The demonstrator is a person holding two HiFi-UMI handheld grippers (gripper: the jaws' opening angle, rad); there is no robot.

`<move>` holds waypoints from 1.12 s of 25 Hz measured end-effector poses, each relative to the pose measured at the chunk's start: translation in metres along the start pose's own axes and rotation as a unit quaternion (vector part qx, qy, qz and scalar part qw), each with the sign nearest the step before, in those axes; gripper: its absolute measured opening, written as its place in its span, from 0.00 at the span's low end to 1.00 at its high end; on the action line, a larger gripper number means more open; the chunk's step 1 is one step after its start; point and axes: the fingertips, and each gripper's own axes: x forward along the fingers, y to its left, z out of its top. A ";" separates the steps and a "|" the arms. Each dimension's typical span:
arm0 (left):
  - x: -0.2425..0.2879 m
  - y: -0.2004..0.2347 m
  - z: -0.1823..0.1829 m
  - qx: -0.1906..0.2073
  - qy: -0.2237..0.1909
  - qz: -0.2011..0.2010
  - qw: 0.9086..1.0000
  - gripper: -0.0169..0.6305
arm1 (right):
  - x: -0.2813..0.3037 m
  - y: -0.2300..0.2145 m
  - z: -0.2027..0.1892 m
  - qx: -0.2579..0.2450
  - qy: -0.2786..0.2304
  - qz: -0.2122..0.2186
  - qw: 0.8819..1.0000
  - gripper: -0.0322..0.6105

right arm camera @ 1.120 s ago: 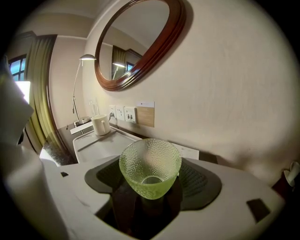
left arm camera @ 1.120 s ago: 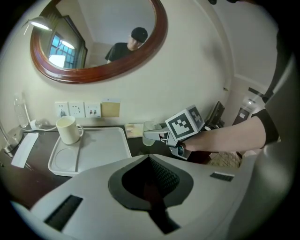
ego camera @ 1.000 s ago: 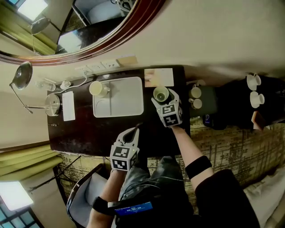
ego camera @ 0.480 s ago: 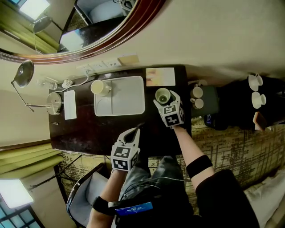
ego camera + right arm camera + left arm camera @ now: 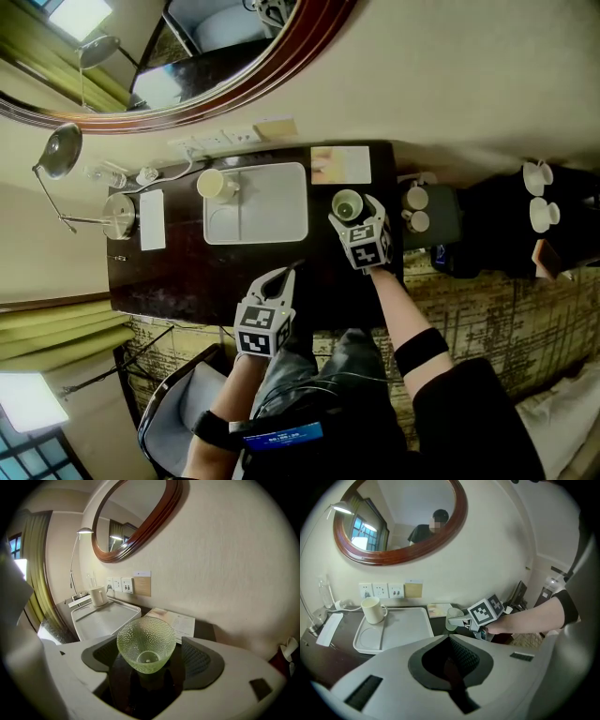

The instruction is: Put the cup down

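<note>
Green dimpled glass, the cup (image 5: 146,644) stands upright on the dark table (image 5: 187,272), near its right end, just in front of a printed sheet (image 5: 341,164) that lies against the wall. It sits on its narrow base between the jaws of the right gripper (image 5: 352,217). Those jaws have just been opening and now stand wide, with a clear gap on each side between the ribbed pads and the glass, so nothing is gripped any more.

Judging from this, the setting-down itself looks done: the cup rests on the table by its own weight and the hold is released. What seems left is only to draw the right gripper back without brushing the rim, since the cup is between the jaws.

Further left, a white tray (image 5: 267,206) carries a cream mug (image 5: 214,185) in its far corner. The left gripper (image 5: 284,277) hangs over the near edge of the table, well apart from the cup, jaws closed together on nothing. An oval mirror (image 5: 234,47) is on the wall above.
</note>
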 end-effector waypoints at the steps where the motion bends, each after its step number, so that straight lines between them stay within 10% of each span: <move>1: -0.001 0.000 0.003 0.001 -0.002 0.000 1.000 0.03 | -0.003 -0.001 0.001 0.001 -0.001 -0.002 1.000 0.76; 16: -0.038 0.005 0.049 -0.010 -0.071 0.025 0.997 0.03 | -0.105 0.042 0.043 -0.010 -0.036 0.049 0.998 0.63; 28: -0.059 0.032 0.040 -0.032 -0.092 0.062 0.993 0.03 | -0.162 0.062 0.067 0.001 -0.068 0.083 0.994 0.05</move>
